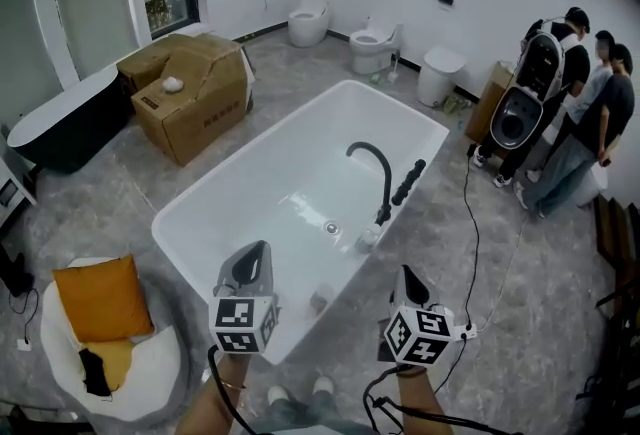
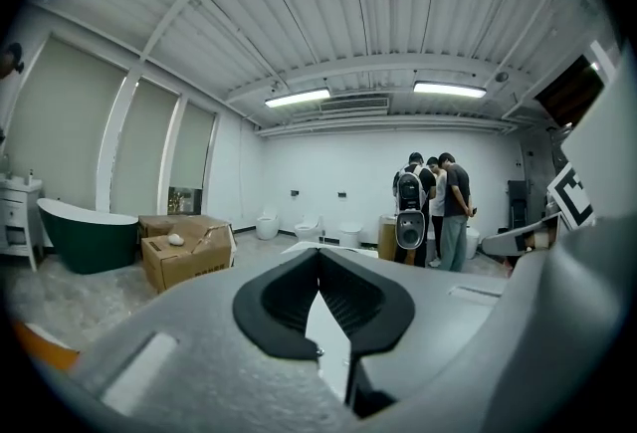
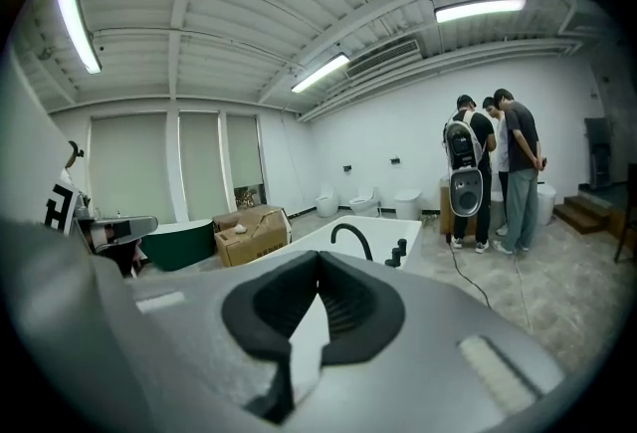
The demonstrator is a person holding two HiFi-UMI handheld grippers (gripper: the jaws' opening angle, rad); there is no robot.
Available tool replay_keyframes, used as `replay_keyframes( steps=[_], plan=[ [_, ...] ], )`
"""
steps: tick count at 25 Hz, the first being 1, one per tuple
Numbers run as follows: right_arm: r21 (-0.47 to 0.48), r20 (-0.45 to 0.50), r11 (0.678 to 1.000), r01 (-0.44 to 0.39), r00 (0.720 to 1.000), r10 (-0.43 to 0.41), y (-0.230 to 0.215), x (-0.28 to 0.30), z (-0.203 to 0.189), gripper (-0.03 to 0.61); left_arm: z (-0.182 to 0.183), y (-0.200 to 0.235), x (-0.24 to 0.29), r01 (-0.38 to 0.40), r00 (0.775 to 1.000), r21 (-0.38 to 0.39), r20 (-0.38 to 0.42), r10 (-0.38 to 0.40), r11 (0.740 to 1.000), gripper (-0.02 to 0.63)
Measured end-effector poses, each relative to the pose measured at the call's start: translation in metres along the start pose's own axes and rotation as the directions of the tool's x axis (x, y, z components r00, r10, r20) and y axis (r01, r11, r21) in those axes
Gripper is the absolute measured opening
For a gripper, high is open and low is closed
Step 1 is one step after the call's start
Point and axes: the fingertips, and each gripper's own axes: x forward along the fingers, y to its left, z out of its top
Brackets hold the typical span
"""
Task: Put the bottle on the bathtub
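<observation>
**A:** Entry. Grippers?

**B:** Left gripper (image 1: 255, 258) and right gripper (image 1: 408, 278) are both held low over the near end of the bathtub (image 1: 290, 163), side by side and apart, pointing forward and slightly up. In the left gripper view, the left gripper's (image 2: 318, 257) black pads meet at the tips. Only a wedge of the white tub shows through lower down, with nothing between the pads. The right gripper (image 3: 318, 262) is the same: tips together, nothing held.

**A:** So neither has the bottle. Where is it?

**B:** Not certain. A pale object (image 1: 367, 239) sits inside the tub at the foot of the black faucet (image 1: 386, 178). A smaller grey object (image 1: 320, 300) lies near the close rim, between the two grippers. Both are too small to identify. My judgement is that the pale one is the likelier bottle.

**A:** Why the closed, raised posture?

**B:** It reads as a carrying or rest pose. Tips closed and pointed away from the tub floor suggest no reach has begun. The task looks to be at its start.

**A:** What does the next move need?

**B:** Open one pair of jaws, tilt down into the tub and approach the object from the open side. The right gripper is nearer. The faucet stands just beside the object and could be knocked.

**A:** Surroundings?

**B:** A cardboard box (image 1: 195, 88) sits beyond the far left rim. People (image 1: 575, 113) stand well off to the right, clear of the work.
</observation>
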Motion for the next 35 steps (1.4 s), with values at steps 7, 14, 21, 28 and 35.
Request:
replay_keyframes(
  steps=[7, 14, 21, 28, 35],
  plan=[
    [-0.085, 0.083, 0.996, 0.018, 0.996, -0.011, 0.004, -0.021, 0.036, 0.003, 0.031, 0.017, -0.015, -0.034, 0.997, -0.002, 0.064, 0.034, 0.999, 0.008],
    [-0.088, 0.108, 0.995, 0.054, 0.993, -0.045, -0.002, -0.024, 0.048, 0.003, 0.038, 0.022, -0.012, -0.021, 0.998, 0.019, 0.057, 0.020, 1.000, 0.008],
    [-0.092, 0.104, 0.995, 0.046, 0.994, -0.036, 0.005, -0.025, 0.050, 0.003, 0.040, 0.018, -0.012, -0.022, 0.998, 0.019, 0.053, 0.021, 1.000, 0.008],
    [-0.137, 0.084, 0.989, 0.063, 0.995, -0.051, 0.005, -0.034, 0.048, 0.002, 0.037, 0.016, -0.015, -0.028, 0.999, 0.018, 0.046, 0.027, 0.999, 0.008],
    [-0.141, 0.086, 0.988, 0.066, 0.995, -0.054, 0.001, -0.041, 0.047, 0.002, 0.036, 0.010, -0.020, -0.032, 0.999, 0.015, 0.044, 0.031, 0.999, 0.008]
  ],
)
